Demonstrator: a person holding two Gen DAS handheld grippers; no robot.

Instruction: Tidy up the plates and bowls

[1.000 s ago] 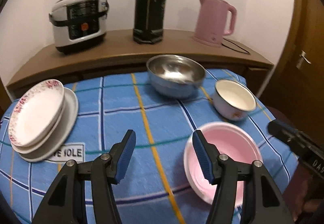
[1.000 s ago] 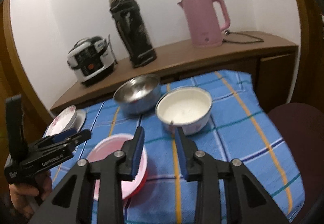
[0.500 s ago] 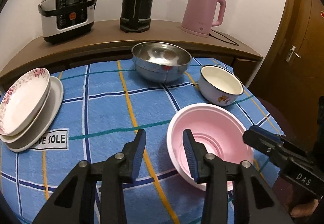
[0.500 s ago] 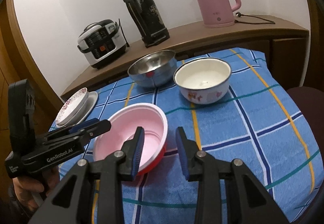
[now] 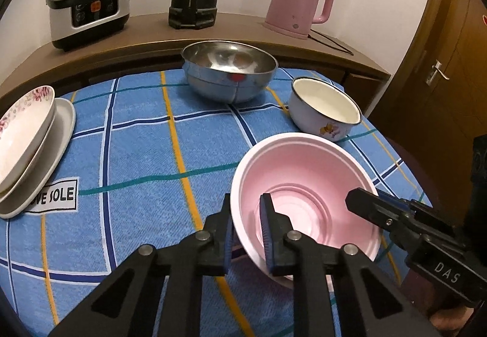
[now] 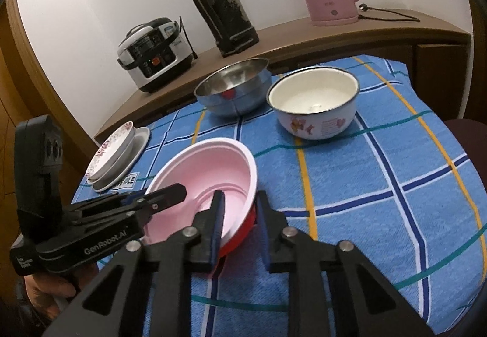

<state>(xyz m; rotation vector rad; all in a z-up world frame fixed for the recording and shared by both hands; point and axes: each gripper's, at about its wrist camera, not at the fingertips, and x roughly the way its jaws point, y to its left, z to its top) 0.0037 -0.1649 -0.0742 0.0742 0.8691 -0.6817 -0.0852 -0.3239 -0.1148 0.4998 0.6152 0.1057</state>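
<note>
With both my left tongs (image 5: 247, 233) and right tongs (image 6: 239, 227) closing on the pink bowl's (image 5: 304, 197) thin rim, apparently already pinching, I feared it buckling or slipping.

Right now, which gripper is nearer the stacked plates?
Left. The left gripper is closing on the pink bowl at its rim on the side toward the plates; the right gripper is closing on the opposite rim, farther away.

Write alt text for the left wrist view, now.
The left gripper is closing on the near rim of a pink bowl, while the right gripper holds the far rim. Behind it on the blue checked cloth sit a steel bowl, a white bowl and stacked plates.
</note>
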